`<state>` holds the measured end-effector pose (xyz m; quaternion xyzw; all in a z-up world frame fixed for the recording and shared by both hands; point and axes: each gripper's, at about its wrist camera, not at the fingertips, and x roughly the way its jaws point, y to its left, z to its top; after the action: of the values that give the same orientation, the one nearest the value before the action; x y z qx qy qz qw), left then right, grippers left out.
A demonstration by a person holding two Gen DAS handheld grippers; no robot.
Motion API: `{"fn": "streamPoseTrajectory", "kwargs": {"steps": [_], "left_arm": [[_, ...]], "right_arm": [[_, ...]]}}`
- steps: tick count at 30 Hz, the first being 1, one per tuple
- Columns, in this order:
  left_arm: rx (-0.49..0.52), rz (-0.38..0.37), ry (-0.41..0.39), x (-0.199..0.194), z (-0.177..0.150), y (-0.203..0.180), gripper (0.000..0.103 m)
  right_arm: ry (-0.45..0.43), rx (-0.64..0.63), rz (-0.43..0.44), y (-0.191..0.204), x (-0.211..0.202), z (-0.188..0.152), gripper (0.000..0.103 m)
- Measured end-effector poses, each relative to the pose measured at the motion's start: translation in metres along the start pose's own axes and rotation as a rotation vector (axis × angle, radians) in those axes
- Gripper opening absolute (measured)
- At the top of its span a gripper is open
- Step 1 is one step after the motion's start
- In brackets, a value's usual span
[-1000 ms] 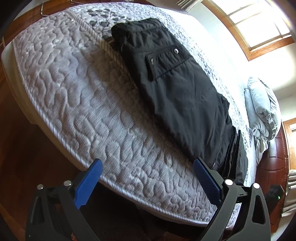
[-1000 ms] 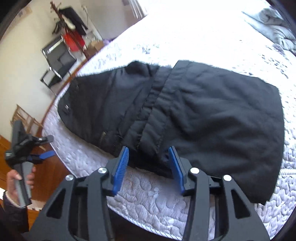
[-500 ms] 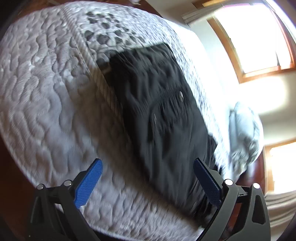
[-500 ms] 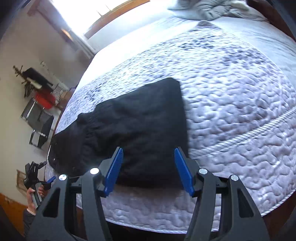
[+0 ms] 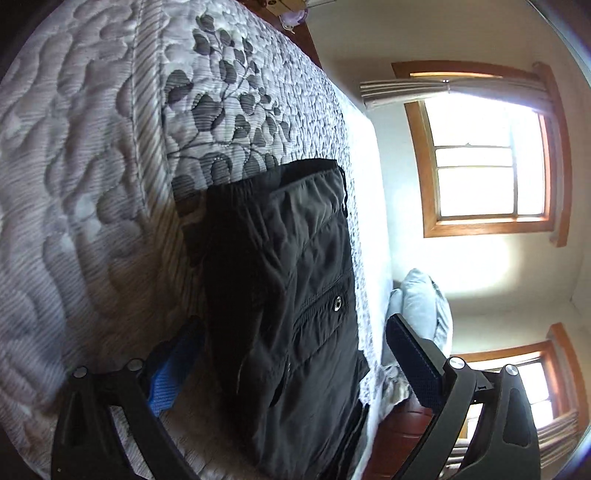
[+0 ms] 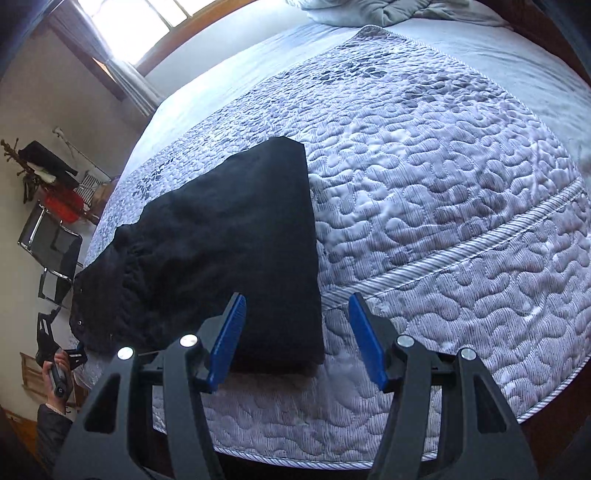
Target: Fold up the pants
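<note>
Black pants [image 6: 221, 251] lie folded flat on the quilted bedspread [image 6: 443, 206], close to the near edge of the bed, long axis running left-right in the right wrist view. Far left in that view: chair [image 6: 51, 251] and a coat rack with a red item [image 6: 55, 184] against the wall, below them a hand [image 6: 57, 373] holding the left gripper [image 6: 72, 356] just off the left end of the pants, where a snap shows at the dark bunched part. Can't tell its jaw spacing from here, too small. Going right, the pants end in a straight folded edge. Right gripper [image 6: 297, 334] is tilted down over that end, blue pads apart, nothing pinched; left pad over the black fabric, right pad over bare quilt, folded corner between them. Further right only quilt, striped band, crumpled grey bedding [image 6: 388, 11] at the top. Left wrist view, left to right: quilt with leaf print [image 5: 221, 103], then left gripper [image 5: 291, 363] wide apart, its left blue pad [image 5: 173, 373] low against the quilt just beside the pants edge, the pants [image 5: 291, 288] with a snap-button pocket [image 5: 337, 303] running away between the fingers, right pad off past the far bed edge, not touching cloth. Nothing clamped. Right of that: pale pillow [image 5: 421, 306], windows [image 5: 484, 166] in wood frames.
</note>
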<state>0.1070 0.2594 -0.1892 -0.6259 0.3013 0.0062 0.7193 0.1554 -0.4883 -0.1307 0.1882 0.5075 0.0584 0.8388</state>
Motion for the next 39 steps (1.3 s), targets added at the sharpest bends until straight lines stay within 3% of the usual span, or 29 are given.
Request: {"fn": "streamPoseTrajectory", "kwargs": {"steps": [5,14,15,17,18,19,26,32,39], "left_arm": [[-0.022,-0.032,0.012,0.015,0.012,0.0,0.099],[-0.03,0.01,0.023,0.035,0.009,-0.017,0.097],[-0.016,0.04,0.029,0.04,0.007,-0.022,0.093],[0.016,0.174,0.043,0.049,0.007,-0.028,0.057],[0.02,0.232,0.045,0.054,0.008,-0.029,0.048],[0.013,0.25,0.046,0.058,0.009,-0.027,0.046],[0.003,0.248,0.018,0.063,0.005,-0.027,0.03],[0.013,0.176,-0.02,0.048,-0.011,-0.032,0.014],[0.101,0.064,-0.05,0.034,-0.03,-0.071,0.012]], "right_arm": [[0.008,-0.041,-0.01,0.014,0.006,0.003,0.059],[0.035,-0.052,-0.021,0.02,0.016,0.002,0.059],[0.04,-0.05,-0.021,0.02,0.018,0.001,0.059],[0.044,-0.051,-0.019,0.021,0.02,0.001,0.059],[0.045,-0.052,-0.019,0.022,0.021,0.0,0.059],[0.047,-0.054,-0.019,0.022,0.022,0.0,0.059],[0.061,-0.056,-0.028,0.021,0.026,-0.004,0.059],[0.053,-0.03,-0.032,0.012,0.023,-0.005,0.059],[0.032,0.017,-0.026,0.0,0.014,-0.003,0.059]]}}
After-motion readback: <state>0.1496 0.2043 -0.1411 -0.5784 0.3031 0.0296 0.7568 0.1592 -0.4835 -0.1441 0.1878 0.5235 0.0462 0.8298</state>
